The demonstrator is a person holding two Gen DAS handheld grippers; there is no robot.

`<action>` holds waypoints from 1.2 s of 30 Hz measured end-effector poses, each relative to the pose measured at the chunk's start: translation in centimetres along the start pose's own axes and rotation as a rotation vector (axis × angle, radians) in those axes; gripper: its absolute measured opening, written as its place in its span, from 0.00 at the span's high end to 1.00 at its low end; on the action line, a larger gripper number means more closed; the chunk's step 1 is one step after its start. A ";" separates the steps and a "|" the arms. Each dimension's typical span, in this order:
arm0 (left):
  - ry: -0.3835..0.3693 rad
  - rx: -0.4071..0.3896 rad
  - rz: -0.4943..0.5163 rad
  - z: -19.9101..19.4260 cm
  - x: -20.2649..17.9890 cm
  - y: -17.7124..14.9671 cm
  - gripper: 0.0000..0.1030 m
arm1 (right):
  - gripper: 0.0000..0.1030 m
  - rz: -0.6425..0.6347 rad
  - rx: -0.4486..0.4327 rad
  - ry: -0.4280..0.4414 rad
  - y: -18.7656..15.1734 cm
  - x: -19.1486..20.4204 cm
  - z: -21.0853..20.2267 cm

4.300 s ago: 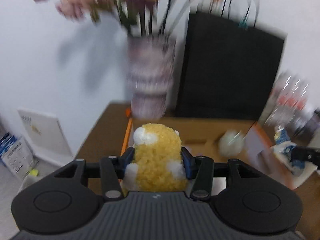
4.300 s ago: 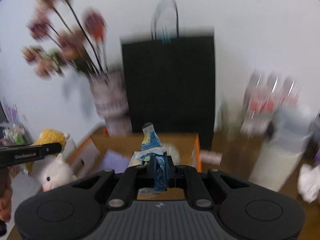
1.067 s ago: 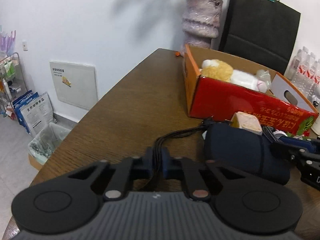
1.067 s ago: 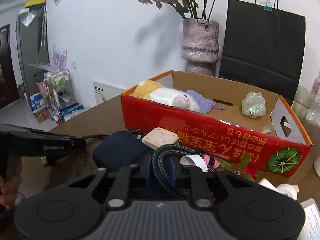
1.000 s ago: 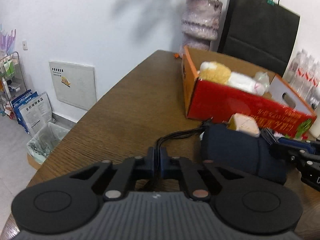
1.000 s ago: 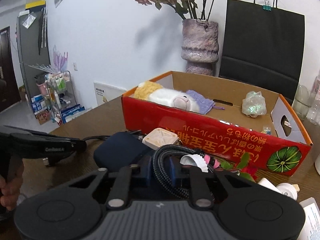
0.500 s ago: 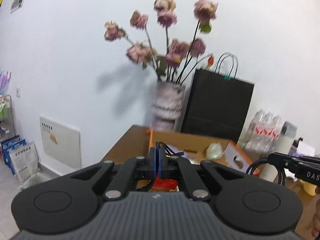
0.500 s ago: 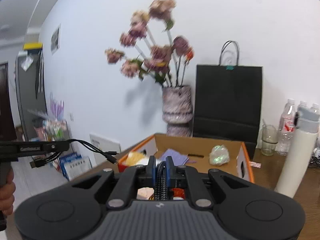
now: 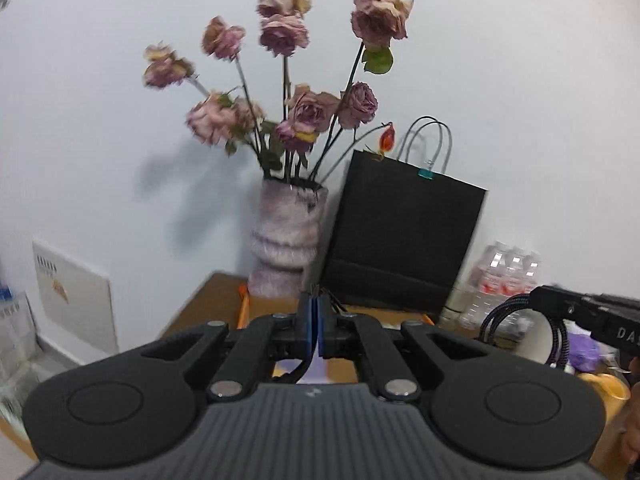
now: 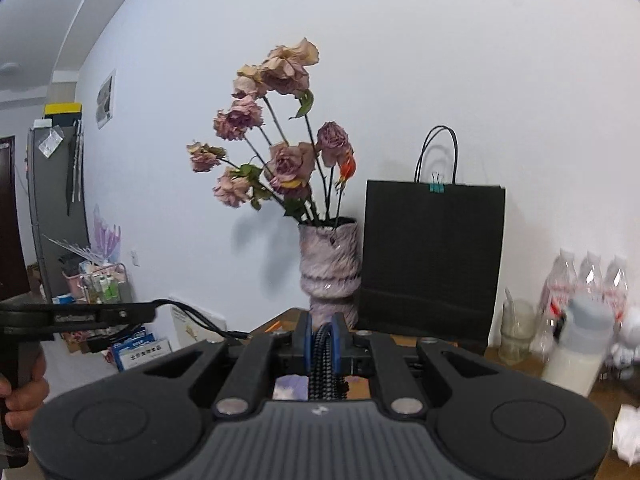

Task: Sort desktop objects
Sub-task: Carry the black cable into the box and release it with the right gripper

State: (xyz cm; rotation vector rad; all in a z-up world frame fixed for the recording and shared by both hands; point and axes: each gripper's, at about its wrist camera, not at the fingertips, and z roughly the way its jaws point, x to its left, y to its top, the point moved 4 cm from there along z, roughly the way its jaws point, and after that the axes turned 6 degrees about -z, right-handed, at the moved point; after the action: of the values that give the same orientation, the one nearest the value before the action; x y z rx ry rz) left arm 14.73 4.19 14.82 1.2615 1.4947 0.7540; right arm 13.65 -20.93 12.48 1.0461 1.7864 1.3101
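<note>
behind both raised grippers stands a vase of dried roses (image 9: 286, 240), while the left gripper (image 9: 318, 322) pinches a thin black cable (image 10: 196, 318) and the right gripper (image 10: 323, 340) clamps a braided cable (image 10: 323, 360), the cardboard box (image 9: 256, 308) just below and ahead.

I see a thin black cable (image 10: 200, 320) pinched and dangling, and a braided coiled cable (image 10: 323, 354) clamped upright.

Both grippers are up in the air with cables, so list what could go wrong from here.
The thin black cable dangles loose from the left gripper and could snag on the cardboard box edge.

The braided cable loops below the right gripper and may slip out.

The vase of dried flowers stands close ahead; a swing could tip it.
</note>
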 end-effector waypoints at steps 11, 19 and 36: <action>-0.005 0.148 -0.033 17.3 -1.6 0.4 0.97 | 0.92 0.123 0.163 0.042 -0.7 -3.9 17.1; 0.075 0.368 0.011 25.7 1.3 -5.0 0.96 | 0.92 0.390 0.328 0.125 -7.3 -8.2 27.3; 0.160 0.426 -0.008 23.1 1.2 -0.9 0.00 | 0.34 0.183 0.601 -0.082 -6.2 -7.4 26.6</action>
State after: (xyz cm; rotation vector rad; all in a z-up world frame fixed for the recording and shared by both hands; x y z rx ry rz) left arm 36.25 1.99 6.53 1.5346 1.8570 0.5562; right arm 38.78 -17.53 -0.07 1.5883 2.1144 0.8161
